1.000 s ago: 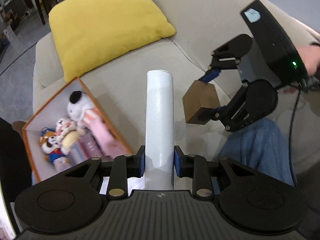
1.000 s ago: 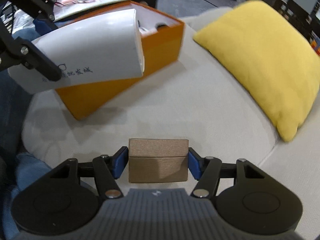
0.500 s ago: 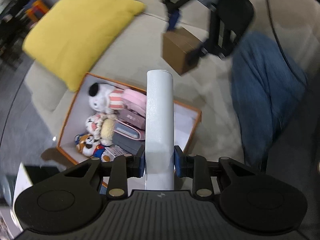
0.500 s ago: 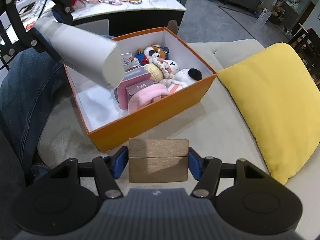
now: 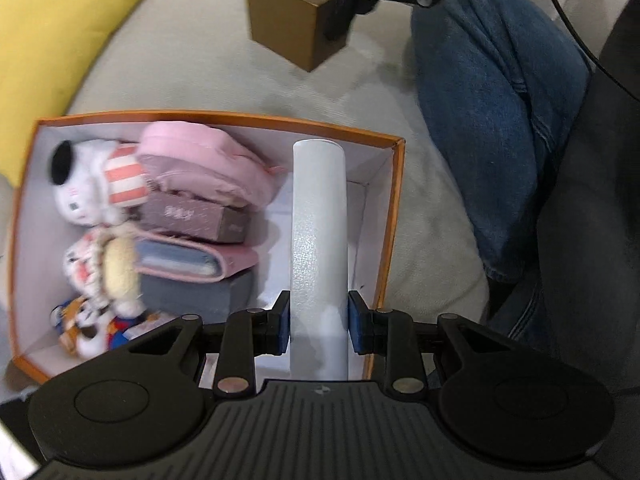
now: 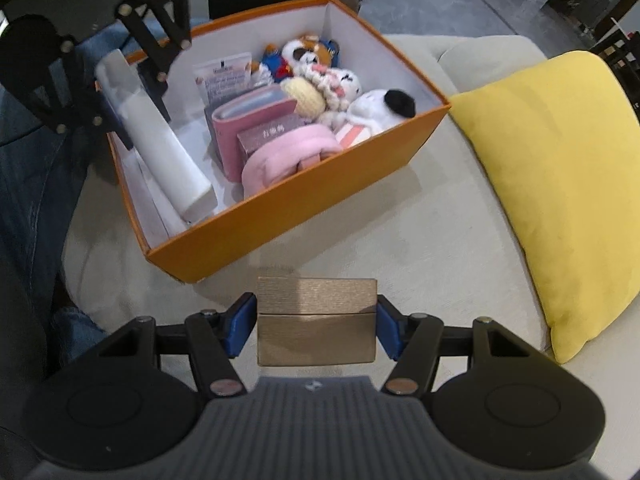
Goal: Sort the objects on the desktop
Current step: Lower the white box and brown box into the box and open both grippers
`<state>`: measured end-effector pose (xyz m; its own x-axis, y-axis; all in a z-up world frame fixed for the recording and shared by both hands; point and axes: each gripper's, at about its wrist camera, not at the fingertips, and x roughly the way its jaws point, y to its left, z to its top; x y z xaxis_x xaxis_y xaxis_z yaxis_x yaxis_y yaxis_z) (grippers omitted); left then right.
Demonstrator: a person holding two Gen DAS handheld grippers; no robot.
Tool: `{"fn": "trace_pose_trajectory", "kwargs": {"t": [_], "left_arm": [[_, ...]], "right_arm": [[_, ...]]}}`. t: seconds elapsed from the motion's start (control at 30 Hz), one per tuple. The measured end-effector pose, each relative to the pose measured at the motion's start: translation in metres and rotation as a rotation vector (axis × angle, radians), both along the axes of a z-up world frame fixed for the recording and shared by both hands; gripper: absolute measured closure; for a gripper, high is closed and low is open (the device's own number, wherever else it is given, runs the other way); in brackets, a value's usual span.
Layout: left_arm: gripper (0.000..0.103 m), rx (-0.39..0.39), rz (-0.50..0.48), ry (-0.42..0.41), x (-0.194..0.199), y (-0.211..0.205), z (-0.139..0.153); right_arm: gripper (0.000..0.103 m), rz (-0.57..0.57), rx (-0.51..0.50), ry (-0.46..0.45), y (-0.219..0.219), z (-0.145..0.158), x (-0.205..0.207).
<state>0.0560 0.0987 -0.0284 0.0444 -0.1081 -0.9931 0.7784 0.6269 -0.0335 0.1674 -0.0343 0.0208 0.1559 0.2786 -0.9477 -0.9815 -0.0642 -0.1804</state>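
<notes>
Left gripper (image 5: 319, 322) jaws clamp the white tube (image 5: 319, 236) inside the orange box (image 6: 304, 196); right gripper (image 6: 316, 322) jaws clamp the brown box (image 6: 316, 320).

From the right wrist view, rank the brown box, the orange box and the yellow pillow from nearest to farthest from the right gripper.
1. The brown box: clamped between the fingers of the right gripper.
2. The orange box: just ahead, slightly to the left, on the sofa cushion.
3. The yellow pillow: off to the right. Its near corner comes close to the gripper, so its rank against the orange box is uncertain.
</notes>
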Motion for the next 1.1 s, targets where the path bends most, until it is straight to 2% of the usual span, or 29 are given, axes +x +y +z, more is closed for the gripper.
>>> {"fn": "trace_pose_trajectory", "kwargs": {"t": [0.3,0.6,0.73,0.9,1.1], "left_arm": [[0.071,-0.031,-0.069,0.05,0.007,-0.006,-0.028],[0.071,-0.127,-0.065,0.118,0.016,0.001,-0.027],[0.071,-0.129,-0.033,0.134,0.021,0.001,-0.026],[0.071,-0.147,0.006,0.064,0.016,0.007,-0.005],[0.071,-0.18,0.185,-0.067,-0.003,0.032,0.024]], "right_arm": [[0.039,0.017,-0.033,0.002,0.014,-0.013,0.004],[0.039,0.037,-0.052,-0.018,0.019,-0.019,-0.001],[0.039,0.047,-0.057,-0.034,0.02,-0.018,-0.005],[0.039,0.036,-0.015,-0.008,0.021,0.004,-0.006],[0.039,0.007,0.087,0.108,0.036,0.043,-0.014]]}}
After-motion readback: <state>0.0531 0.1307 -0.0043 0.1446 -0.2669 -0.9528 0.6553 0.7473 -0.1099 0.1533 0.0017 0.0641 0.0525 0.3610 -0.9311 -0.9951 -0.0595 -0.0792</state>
